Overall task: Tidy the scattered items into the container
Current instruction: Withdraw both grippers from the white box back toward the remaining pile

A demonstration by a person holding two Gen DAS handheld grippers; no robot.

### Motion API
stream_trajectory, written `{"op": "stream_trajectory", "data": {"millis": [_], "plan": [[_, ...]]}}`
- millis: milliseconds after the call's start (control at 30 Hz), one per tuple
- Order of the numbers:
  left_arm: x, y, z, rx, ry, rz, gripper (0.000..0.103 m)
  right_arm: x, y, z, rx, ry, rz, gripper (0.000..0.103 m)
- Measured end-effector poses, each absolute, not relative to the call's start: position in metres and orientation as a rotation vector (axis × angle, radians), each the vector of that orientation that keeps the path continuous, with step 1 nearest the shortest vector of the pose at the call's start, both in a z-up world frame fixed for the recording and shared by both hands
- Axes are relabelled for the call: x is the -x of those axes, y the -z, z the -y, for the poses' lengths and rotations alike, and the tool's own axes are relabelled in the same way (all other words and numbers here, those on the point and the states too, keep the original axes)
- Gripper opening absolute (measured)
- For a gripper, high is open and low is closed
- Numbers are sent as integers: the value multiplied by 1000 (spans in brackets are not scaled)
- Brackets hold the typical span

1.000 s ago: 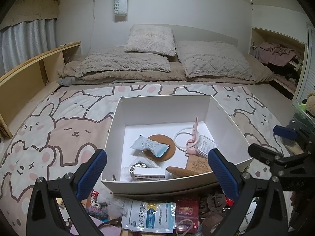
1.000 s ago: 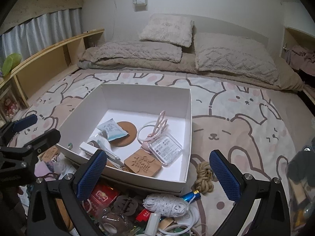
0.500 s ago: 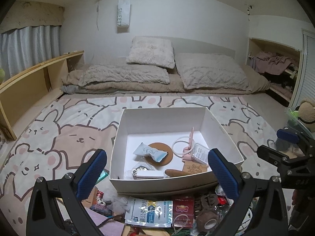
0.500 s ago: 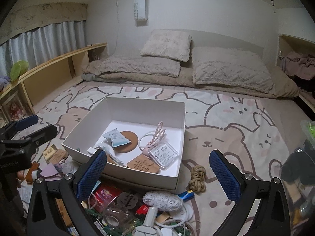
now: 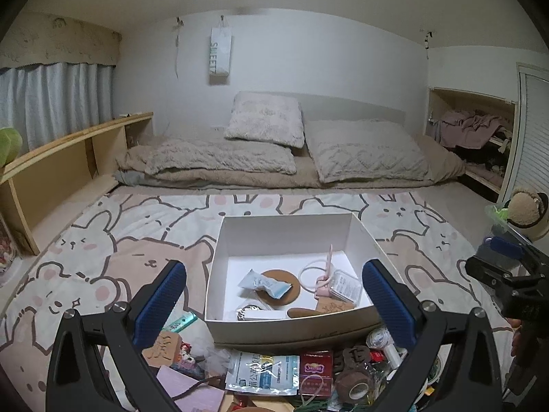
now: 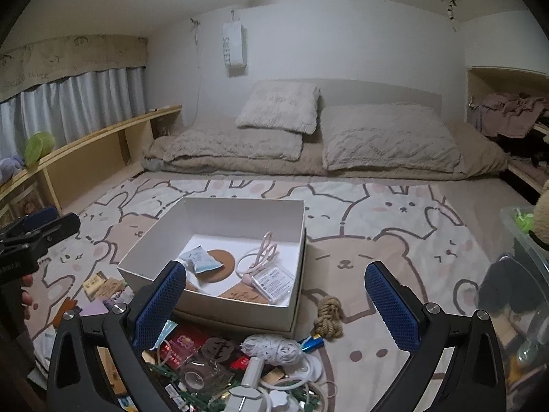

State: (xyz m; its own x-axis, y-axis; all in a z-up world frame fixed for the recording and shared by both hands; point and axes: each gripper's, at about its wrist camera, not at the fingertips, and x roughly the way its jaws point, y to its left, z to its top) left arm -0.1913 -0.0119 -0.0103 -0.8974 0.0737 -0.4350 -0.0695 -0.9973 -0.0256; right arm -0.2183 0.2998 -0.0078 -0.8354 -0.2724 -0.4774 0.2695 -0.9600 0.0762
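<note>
Left tool (image 5: 274, 295) spread, empty; box (image 5: 291, 322) just ahead.

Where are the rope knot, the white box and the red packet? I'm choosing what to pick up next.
rope knot (image 6: 330, 316), right wrist view, middle of knot
white box (image 6: 219, 213), right wrist view, far inner wall
red packet (image 5: 315, 367), left wrist view, printed front

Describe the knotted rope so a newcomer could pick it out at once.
Find the white box on the bunny blanket. Off its near right corner lies the rope, alone on the blanket: a tan braided knot, unlike the white string ball in the nearby clutter.
</note>
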Motion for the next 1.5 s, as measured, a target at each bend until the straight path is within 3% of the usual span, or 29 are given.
{"op": "stream_trajectory", "data": {"millis": [400,767,1500], "plan": [[171,13,16,650,-3038,54,103,188,14,-326,-654,2824,41,103],[160,24,16,652,-3058,116,103,164,44,-327,-658,2844,-42,103],[164,98,17,805,-3024,180,103,164,116,-296,-808,2785,-119,103]]}}
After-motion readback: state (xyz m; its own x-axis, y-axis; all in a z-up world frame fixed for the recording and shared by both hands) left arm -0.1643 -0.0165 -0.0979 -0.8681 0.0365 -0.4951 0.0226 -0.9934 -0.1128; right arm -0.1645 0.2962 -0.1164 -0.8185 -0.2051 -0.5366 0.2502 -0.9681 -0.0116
